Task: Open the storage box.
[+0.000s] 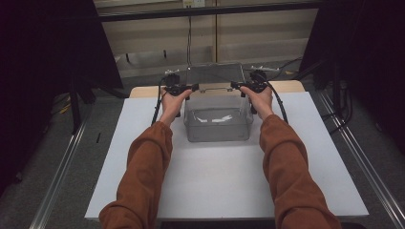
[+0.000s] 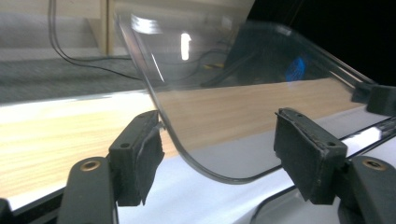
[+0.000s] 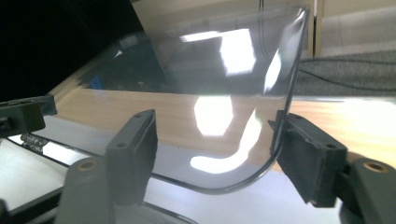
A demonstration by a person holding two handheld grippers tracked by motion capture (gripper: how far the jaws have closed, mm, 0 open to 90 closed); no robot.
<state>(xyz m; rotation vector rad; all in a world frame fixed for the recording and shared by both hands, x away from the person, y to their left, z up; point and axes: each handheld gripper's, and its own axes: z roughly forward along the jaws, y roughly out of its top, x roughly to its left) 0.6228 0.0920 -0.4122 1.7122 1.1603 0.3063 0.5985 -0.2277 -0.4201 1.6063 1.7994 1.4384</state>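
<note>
Clear lid [image 1: 215,75] stands tilted above the rear rim of the clear box [image 1: 218,125]. Left gripper [image 2: 219,149] and right gripper [image 3: 212,149] flank its lower corners, jaws spread; one pad each touches the edge, no pinch.

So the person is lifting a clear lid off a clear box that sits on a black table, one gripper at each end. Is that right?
Not quite: the table is white, as the high view shows. The rest holds: the left gripper and right gripper flank the clear lid above the clear box.
</note>
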